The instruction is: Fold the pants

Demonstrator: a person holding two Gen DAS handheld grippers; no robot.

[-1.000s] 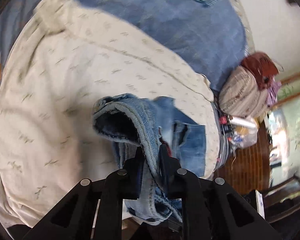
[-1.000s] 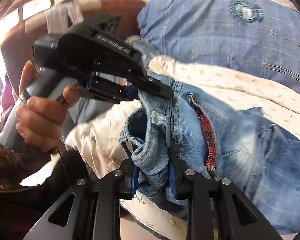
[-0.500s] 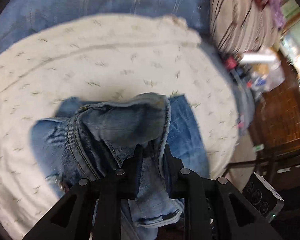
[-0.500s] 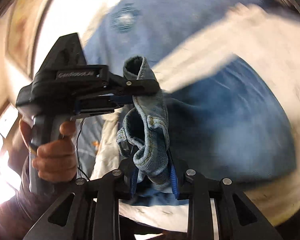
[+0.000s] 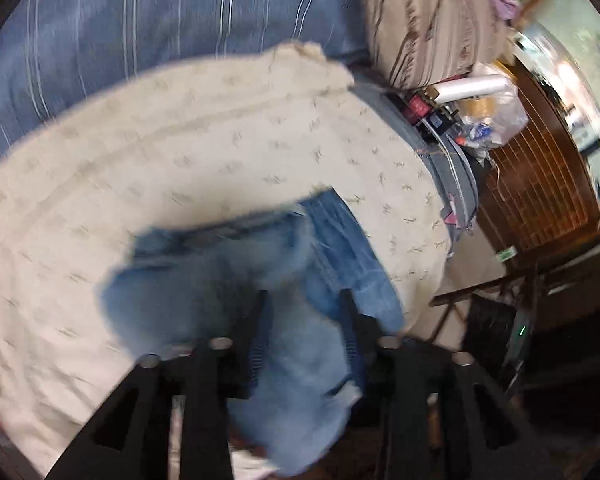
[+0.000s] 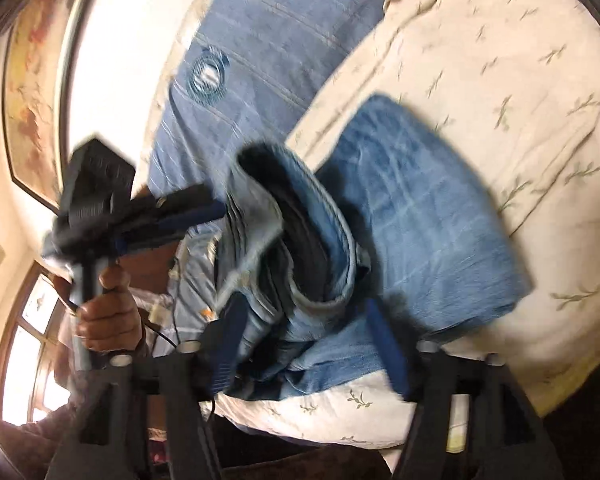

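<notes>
The blue denim pants [image 6: 420, 216] lie folded over on a cream leaf-print blanket [image 6: 520, 72]. In the right wrist view my right gripper [image 6: 306, 312] stands wide open around the bunched waistband [image 6: 292, 240], no longer pinching it. My left gripper [image 6: 188, 204] shows at the left, held in a hand, its fingers at the waistband edge. In the left wrist view my left gripper [image 5: 306, 312] has its jaws apart with blurred denim [image 5: 228, 280] lying between them; the blanket [image 5: 180, 152] is beneath.
A blue striped bedsheet [image 5: 160, 20] lies beyond the blanket. A striped bundle [image 5: 432, 20], bottles and a plastic bag [image 5: 484, 108] sit at the bed's right edge beside wooden furniture [image 5: 540, 184]. A wall and framed picture [image 6: 32, 80] are at left.
Both grippers carried the waistband over and down onto the pants, making a fold. Both sets of jaws have spread apart from their earlier pinch on the denim.
</notes>
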